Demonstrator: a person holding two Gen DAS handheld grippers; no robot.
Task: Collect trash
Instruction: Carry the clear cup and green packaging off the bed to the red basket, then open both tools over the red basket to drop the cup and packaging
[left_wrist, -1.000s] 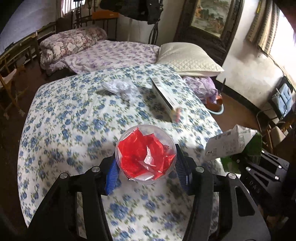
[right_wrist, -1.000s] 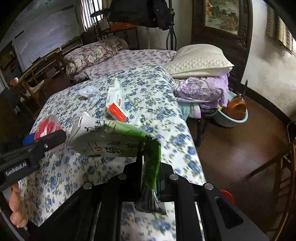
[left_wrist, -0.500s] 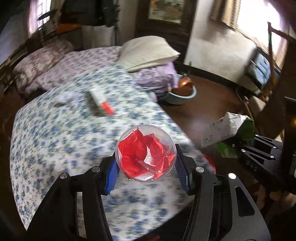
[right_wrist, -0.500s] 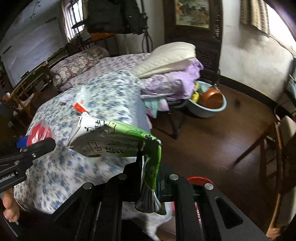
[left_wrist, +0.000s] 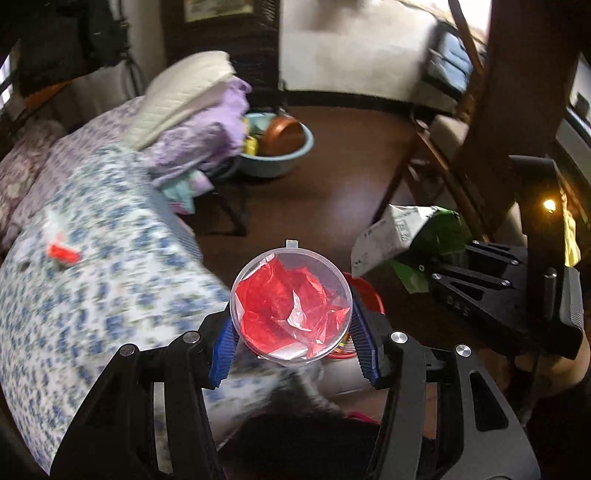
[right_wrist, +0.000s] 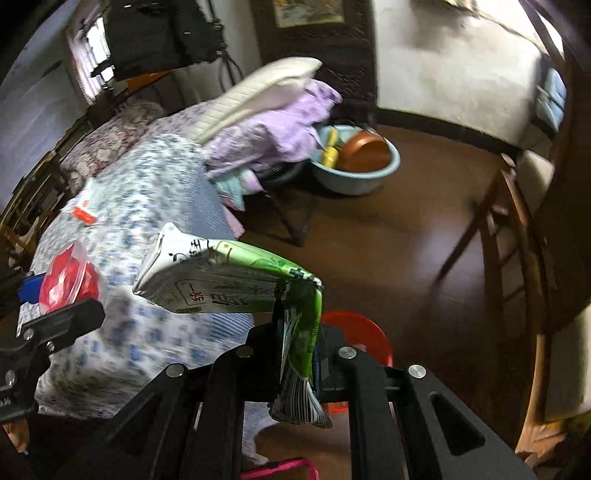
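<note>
Left hand-held gripper (left_wrist: 291, 334): clamped on a clear cup (left_wrist: 290, 302) with red wrapper (left_wrist: 288, 306) inside.
Right hand-held gripper (right_wrist: 299, 339): clamped on a bent green carton (right_wrist: 221, 280).
Red bin (right_wrist: 356, 332): on the floor, just beyond both.
Bed (right_wrist: 147, 206): left, box (right_wrist: 86, 206) lying on it.

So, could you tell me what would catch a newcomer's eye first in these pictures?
Probably the clear plastic cup stuffed with red wrapper, gripped in the left claw at the centre of its view. Next, the crushed green-and-white carton pinched in the right claw, with a red bin on the dark floor just beyond.
</note>
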